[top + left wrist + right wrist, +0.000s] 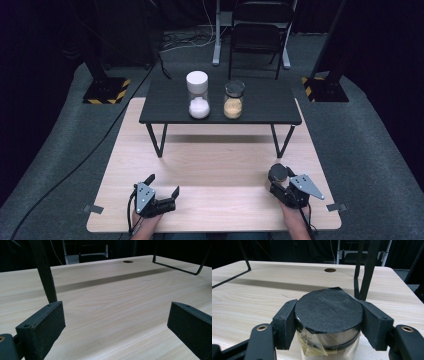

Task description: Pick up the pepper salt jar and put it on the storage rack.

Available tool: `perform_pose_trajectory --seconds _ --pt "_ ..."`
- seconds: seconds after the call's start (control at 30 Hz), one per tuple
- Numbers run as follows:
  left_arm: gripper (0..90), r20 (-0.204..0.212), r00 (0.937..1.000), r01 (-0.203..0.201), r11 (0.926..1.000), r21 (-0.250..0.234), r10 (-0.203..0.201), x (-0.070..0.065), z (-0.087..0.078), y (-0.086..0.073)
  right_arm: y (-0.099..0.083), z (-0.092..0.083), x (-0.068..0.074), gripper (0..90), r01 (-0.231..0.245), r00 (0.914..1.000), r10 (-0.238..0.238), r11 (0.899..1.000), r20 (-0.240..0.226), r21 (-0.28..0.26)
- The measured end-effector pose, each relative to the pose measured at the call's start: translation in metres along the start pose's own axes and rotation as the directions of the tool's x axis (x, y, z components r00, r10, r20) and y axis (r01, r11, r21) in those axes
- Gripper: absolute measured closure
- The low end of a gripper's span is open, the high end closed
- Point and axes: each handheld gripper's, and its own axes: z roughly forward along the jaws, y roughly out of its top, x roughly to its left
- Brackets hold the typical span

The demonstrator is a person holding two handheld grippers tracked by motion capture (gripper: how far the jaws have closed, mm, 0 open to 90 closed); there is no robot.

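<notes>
Near the front right of the light wooden table [220, 165], my right gripper [280, 176] is shut on a round black-topped lid [278, 172]. In the right gripper view both pads press its sides [328, 311], and a clear part with tape shows under its metal rim. My right gripper [328, 322] holds it just above the wood. My left gripper [162, 184] rests at the front left, open, with nothing between its fingers. In the left gripper view, bare wood lies between the wide-apart jaws of my left gripper [115, 322].
A small black table [260, 107] stands on the far half of the wooden one, on thin metal legs [156, 140]. On it are a jar of white powder with a white lid [198, 95] and a lidless jar of tan grains [233, 100]. A black chair [257, 35] stands behind.
</notes>
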Motion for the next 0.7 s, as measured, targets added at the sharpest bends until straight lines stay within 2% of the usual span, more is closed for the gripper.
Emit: perform_pose_trajectory --seconds 0.53,0.7 --pt "1.1 0.000 1.0000 0.000 1.0000 -0.002 0.000 0.000 0.000 0.000 0.026 -0.013 0.006 34.4 0.025 0.9988 -0.027 0.999 -0.041 -0.047" --pt "1.1 0.000 1.0000 0.001 1.0000 -0.003 -0.001 0.000 0.000 0.000 0.035 -0.016 0.007 34.3 0.028 0.9972 -0.032 0.998 -0.068 -0.060"
